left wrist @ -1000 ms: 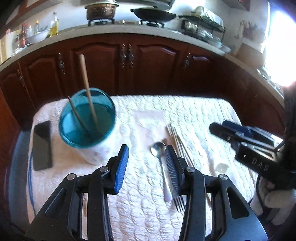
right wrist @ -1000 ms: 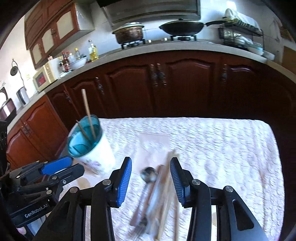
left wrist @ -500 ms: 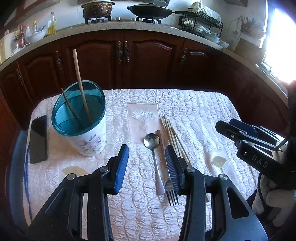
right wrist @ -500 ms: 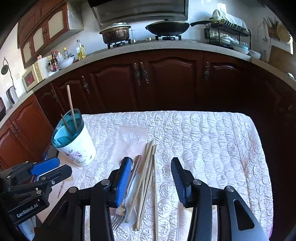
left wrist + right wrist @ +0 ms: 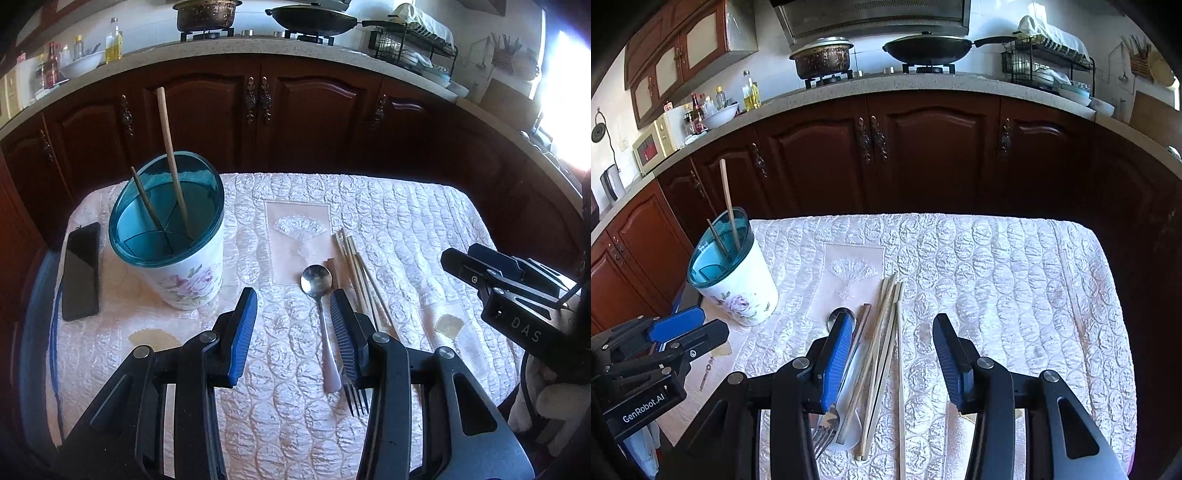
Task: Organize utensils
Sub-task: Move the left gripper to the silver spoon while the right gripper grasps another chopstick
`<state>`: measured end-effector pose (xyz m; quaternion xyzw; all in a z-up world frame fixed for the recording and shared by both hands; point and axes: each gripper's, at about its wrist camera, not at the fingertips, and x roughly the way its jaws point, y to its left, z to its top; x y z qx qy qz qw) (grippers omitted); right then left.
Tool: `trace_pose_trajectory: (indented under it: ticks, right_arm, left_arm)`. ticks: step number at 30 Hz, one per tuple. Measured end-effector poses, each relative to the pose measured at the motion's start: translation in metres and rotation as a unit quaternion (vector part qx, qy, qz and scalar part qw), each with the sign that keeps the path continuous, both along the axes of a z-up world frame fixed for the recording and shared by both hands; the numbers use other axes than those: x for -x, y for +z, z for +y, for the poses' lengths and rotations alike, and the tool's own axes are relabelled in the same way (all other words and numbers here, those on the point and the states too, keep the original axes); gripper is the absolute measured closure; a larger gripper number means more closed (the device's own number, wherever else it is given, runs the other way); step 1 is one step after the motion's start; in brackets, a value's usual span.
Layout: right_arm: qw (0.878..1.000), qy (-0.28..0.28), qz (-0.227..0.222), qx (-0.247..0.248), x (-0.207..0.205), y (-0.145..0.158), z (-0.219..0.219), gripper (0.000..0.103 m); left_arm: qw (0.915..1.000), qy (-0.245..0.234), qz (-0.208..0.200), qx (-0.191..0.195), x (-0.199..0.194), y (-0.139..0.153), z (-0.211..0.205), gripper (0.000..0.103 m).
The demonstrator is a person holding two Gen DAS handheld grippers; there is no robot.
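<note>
A white floral utensil holder with a teal rim (image 5: 173, 236) stands at the table's left, with two wooden chopsticks (image 5: 170, 158) upright in it; it also shows in the right wrist view (image 5: 733, 280). A metal spoon (image 5: 320, 295), a fork (image 5: 355, 397) and several loose chopsticks (image 5: 364, 280) lie together mid-table. My left gripper (image 5: 293, 321) is open and empty, hovering above the spoon. My right gripper (image 5: 892, 347) is open and empty above the chopsticks (image 5: 882, 354), with the fork (image 5: 825, 428) and spoon under its left finger.
A black phone (image 5: 80, 271) lies at the table's left edge beside the holder. The quilted white tablecloth (image 5: 1015, 295) covers the table. Dark wooden kitchen cabinets (image 5: 923, 147) stand behind it. The right gripper shows in the left view (image 5: 509, 291), the left gripper in the right view (image 5: 653, 354).
Both grippers have pulled back and up from the table, so the holder and utensils look farther away. Both stay open and empty.
</note>
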<state>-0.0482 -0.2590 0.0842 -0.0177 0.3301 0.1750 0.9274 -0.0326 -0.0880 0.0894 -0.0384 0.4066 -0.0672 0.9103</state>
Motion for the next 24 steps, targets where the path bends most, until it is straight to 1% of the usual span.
trace_pose_trajectory:
  ticks: [3, 14, 17, 24]
  right_arm:
    - [1.0, 0.0, 0.007, 0.004, -0.003, -0.005, 0.001, 0.059]
    - [1.0, -0.003, 0.029, 0.011, -0.014, -0.021, -0.001, 0.059]
    - [0.999, -0.006, 0.04, 0.009, -0.02, -0.029, -0.005, 0.059]
    - [0.996, 0.01, 0.092, -0.002, -0.043, -0.058, -0.01, 0.059]
  left_arm:
    - [1.0, 0.003, 0.003, -0.006, -0.003, -0.005, -0.001, 0.063]
    - [0.9998, 0.004, 0.015, -0.009, -0.014, -0.021, -0.004, 0.063]
    - [0.9997, 0.003, 0.023, 0.003, -0.018, -0.028, -0.002, 0.063]
    - [0.9967, -0.003, 0.071, 0.039, -0.033, -0.06, 0.003, 0.063]
